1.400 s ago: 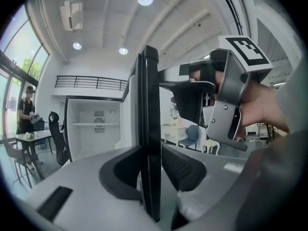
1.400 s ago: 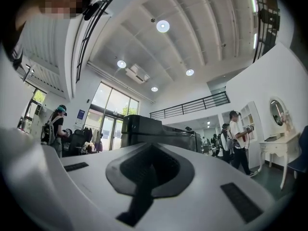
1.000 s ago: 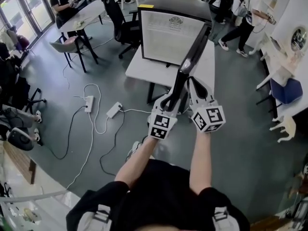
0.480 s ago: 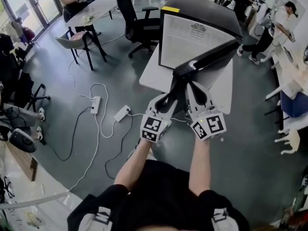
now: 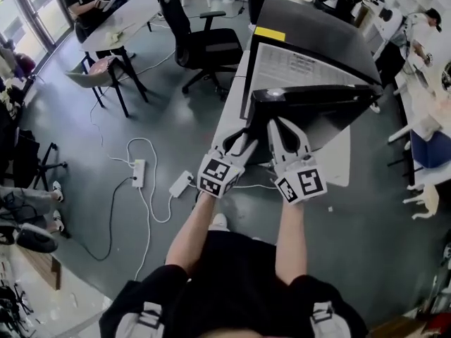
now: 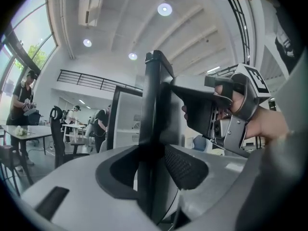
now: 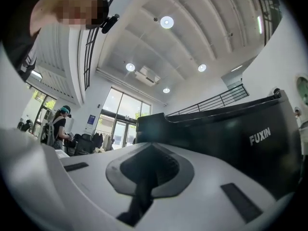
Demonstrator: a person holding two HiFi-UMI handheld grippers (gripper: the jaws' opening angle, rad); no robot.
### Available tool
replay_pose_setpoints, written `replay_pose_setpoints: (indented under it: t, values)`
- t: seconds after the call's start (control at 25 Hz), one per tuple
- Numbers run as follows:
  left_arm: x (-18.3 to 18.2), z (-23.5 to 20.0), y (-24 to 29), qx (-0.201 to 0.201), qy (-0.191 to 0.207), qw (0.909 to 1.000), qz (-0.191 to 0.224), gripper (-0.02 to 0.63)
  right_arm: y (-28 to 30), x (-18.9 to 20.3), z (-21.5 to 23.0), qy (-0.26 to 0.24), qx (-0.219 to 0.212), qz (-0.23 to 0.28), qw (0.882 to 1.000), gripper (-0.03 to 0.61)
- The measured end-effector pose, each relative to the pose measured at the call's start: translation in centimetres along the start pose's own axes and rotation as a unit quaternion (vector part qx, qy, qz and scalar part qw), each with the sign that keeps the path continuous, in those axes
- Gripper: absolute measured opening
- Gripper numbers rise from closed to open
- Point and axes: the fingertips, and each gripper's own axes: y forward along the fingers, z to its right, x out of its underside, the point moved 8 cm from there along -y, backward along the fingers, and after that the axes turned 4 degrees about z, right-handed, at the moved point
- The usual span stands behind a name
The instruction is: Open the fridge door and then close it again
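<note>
Straddling the fridge door (image 5: 310, 108), left tongs (image 5: 245, 141) are opening; right tongs (image 5: 283, 129) clenched empty (white table (image 5: 340, 166), grey floor (image 5: 162, 104)).

Grey floor (image 5: 165, 111), cables (image 5: 152, 155), power strips (image 5: 138, 173) — black office chair (image 5: 204, 44), table (image 5: 123, 20), tall windows (image 7: 118, 121).

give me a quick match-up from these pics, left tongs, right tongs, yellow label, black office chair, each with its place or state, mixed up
Things:
1. left tongs
2. right tongs
3. yellow label
4. black office chair

Places or states:
a. jaws together, nothing between them
b. on top of the fridge
c. fridge door edge between the jaws
d. on the floor, left of the fridge in the head view

Pairs: 1-c (its jaws are opening), 2-a, 3-b, 4-d
</note>
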Motion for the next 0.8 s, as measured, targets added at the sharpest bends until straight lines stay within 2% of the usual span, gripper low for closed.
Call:
replay_pose_setpoints:
  t: [0.2,0.32,0.44,0.8]
  values:
    - [-0.1,-4.9,2.7,0.021,-0.012,0.9997,-0.001,0.154,4.6,1.1,1.0,-0.040,0.042,-0.023,0.998,-0.006]
    - [-0.2,-6.7,4.3,0.013,-0.023,0.9997,0.000,0.153,6.6,1.8,1.7,-0.063,0.081,-0.046,0.994,-0.006]
    - [-0.1,-8.3,5.8,0.003,-0.028,0.9996,0.000,0.146,8.4,2.5,2.5,-0.065,0.114,-0.079,0.988,-0.006]
    - [-0.4,-11.0,10.3,-0.020,-0.031,0.9992,-0.016,0.122,11.1,3.8,6.3,-0.056,0.138,-0.087,0.985,-0.006]
